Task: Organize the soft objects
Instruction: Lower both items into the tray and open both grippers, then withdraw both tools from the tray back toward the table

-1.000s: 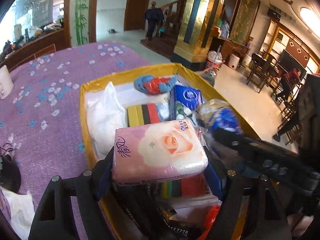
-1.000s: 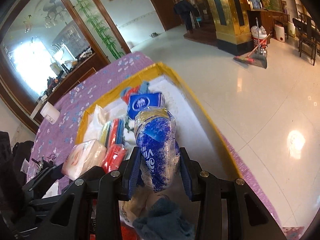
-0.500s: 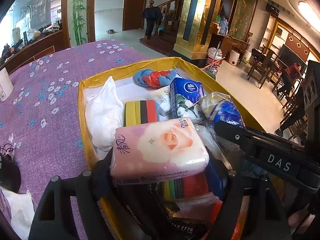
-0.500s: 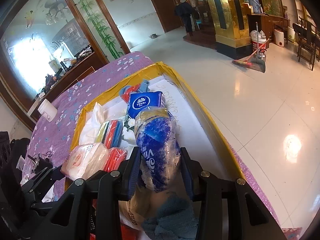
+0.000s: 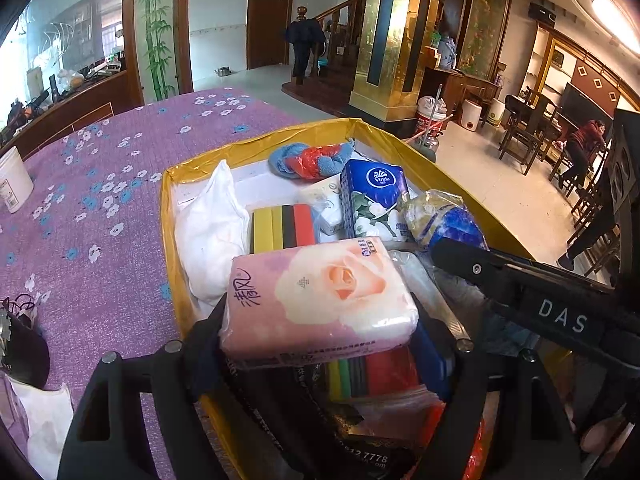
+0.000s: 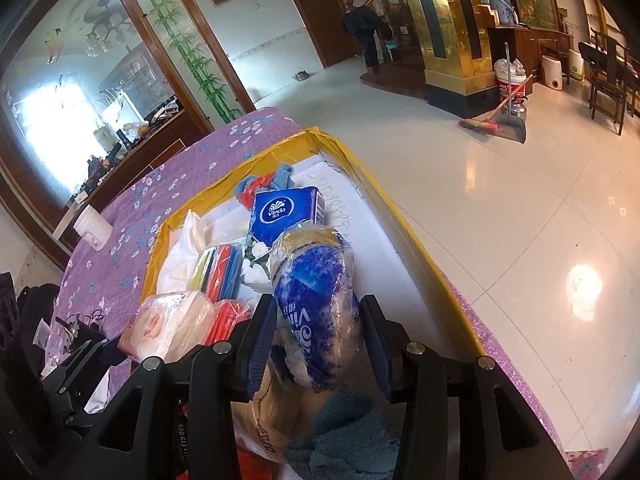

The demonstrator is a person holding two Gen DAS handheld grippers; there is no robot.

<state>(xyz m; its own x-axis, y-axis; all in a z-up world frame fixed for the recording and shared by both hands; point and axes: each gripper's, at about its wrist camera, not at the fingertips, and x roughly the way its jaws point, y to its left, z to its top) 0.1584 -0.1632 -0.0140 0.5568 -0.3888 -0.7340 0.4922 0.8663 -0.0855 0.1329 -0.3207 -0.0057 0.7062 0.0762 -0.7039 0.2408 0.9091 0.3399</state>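
We clamp a soft pink rose-printed tissue pack (image 5: 320,300) in our left gripper (image 5: 320,344) at six o'clock over the yellow-rimmed tray (image 5: 256,148) on purple floral cloth (image 5: 100,200), while our right gripper's (image 6: 320,336) jaws open around a crinkled blue plastic-wrapped tissue pack (image 6: 316,296) above glossy white floor tiles (image 6: 500,220).

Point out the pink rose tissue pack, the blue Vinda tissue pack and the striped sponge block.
pink rose tissue pack (image 5: 320,300), left wrist view, on the printed rose face.
blue Vinda tissue pack (image 5: 376,196), left wrist view, on its blue front below the logo.
striped sponge block (image 5: 282,227), left wrist view, on the middle stripes.
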